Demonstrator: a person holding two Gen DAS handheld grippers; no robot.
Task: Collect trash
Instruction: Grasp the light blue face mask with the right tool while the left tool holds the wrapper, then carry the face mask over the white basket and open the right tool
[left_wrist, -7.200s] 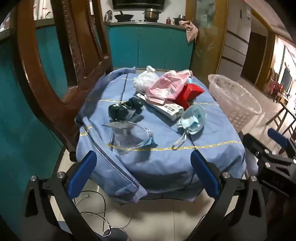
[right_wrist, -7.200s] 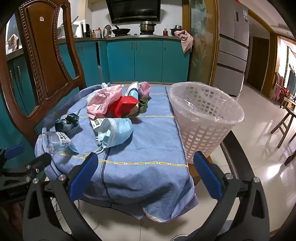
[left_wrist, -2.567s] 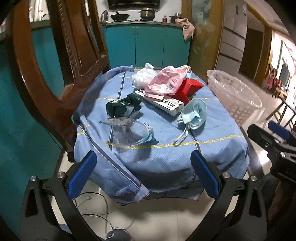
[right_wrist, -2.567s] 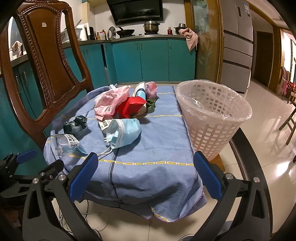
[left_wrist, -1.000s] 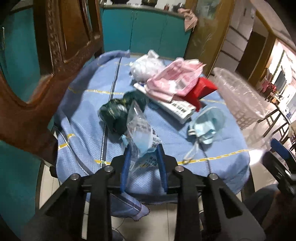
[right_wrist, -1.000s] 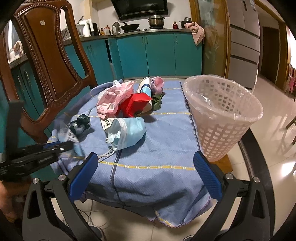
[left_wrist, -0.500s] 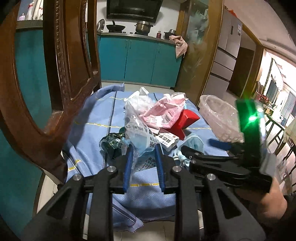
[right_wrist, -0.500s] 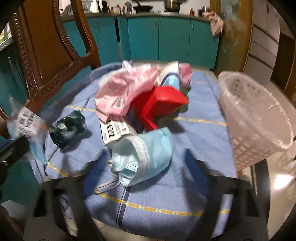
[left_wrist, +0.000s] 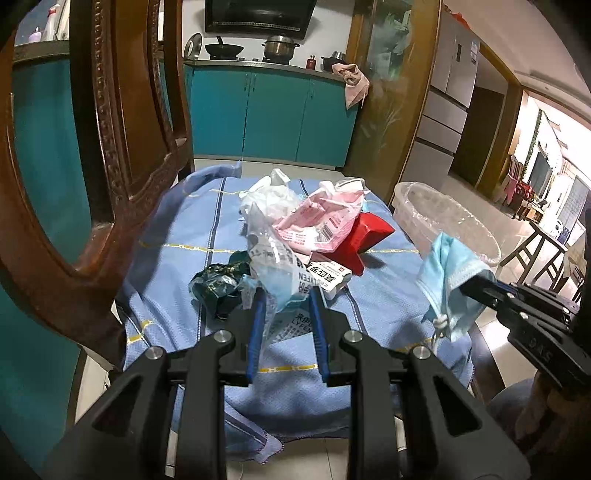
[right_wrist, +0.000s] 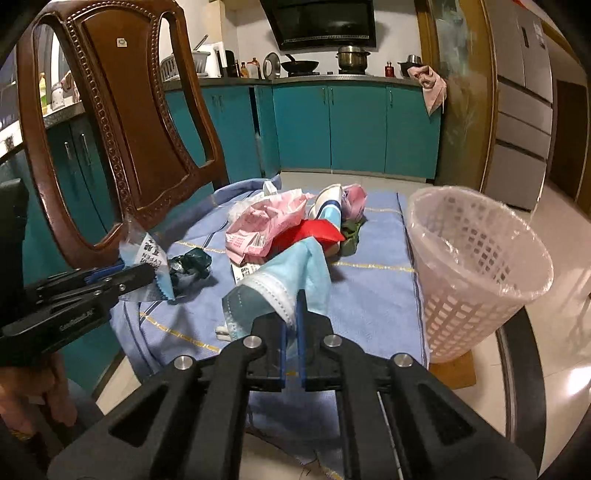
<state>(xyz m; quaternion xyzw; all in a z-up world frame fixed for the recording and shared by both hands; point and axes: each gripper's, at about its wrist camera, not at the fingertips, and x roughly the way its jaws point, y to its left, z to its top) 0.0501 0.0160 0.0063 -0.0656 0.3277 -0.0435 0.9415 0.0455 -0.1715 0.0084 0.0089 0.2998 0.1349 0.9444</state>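
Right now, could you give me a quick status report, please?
Left gripper shut on wrapper. Right gripper shut on mask. Basket clear ahead.

The left gripper (left_wrist: 286, 295), a black two-finger tool with blue pads, is raised above the table, its fingers drawn in and clamped on a crumpled clear plastic wrapper with printed text (left_wrist: 275, 266). The right gripper (right_wrist: 291, 299), of the same black and blue build, is also lifted, its fingers nearly together, pinching a light blue disposable face mask (right_wrist: 291, 266) that hangs from them. Part of the person's left hand (right_wrist: 33, 380) shows behind the left gripper's handle.
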